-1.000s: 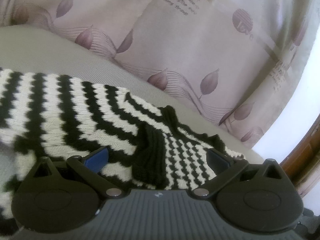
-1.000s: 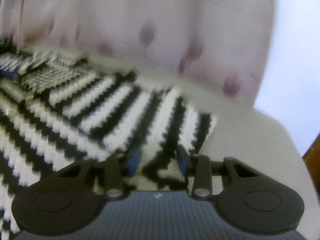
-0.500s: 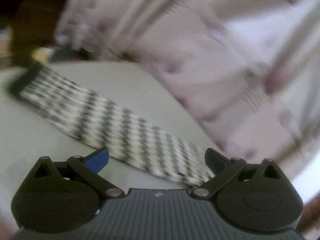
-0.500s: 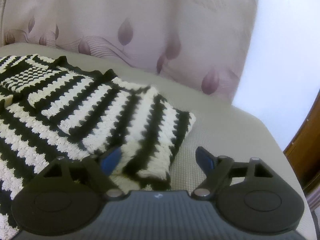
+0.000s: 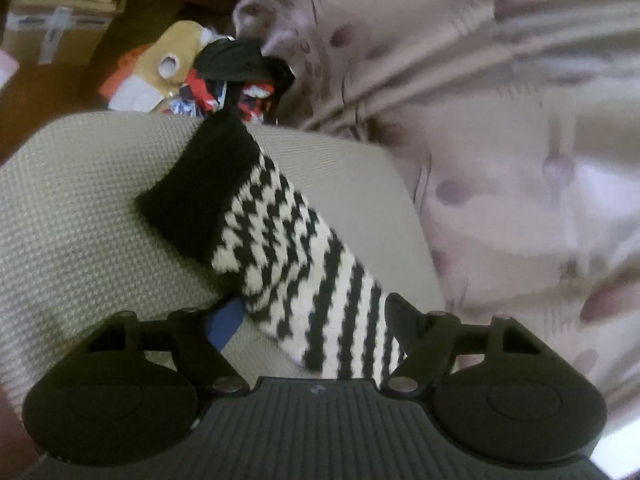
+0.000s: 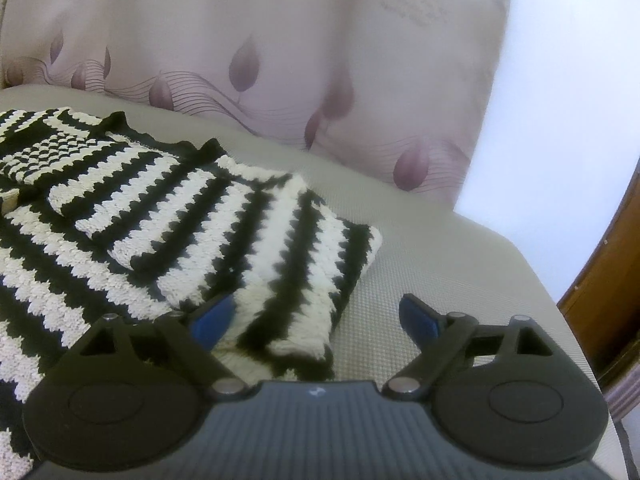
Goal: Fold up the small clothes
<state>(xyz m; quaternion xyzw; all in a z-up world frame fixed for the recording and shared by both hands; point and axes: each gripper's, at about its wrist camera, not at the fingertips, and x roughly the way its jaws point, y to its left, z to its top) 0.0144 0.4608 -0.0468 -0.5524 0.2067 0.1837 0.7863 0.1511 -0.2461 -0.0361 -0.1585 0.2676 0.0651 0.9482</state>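
The black-and-white striped knitted sweater [image 6: 168, 220] lies on the beige woven cushion [image 6: 420, 272]. Its sleeve [image 5: 280, 248] runs lengthwise between the closing, not yet gripping left gripper [image 5: 316, 320]; the right gripper [image 6: 316, 316], just opened, holds nothing.

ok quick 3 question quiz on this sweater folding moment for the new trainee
1. True or false: the sleeve in the left wrist view ends in a solid black cuff.
2. What lies between the fingers of the left gripper? A) the striped sleeve B) a red cloth C) nothing
3. In the right wrist view, does the right gripper grip the folded sweater?

Key:
1. True.
2. A; the jaws have just been closing, with the sleeve between them.
3. No; its jaws have just been opening, and one pad stands apart over the grey cushion.
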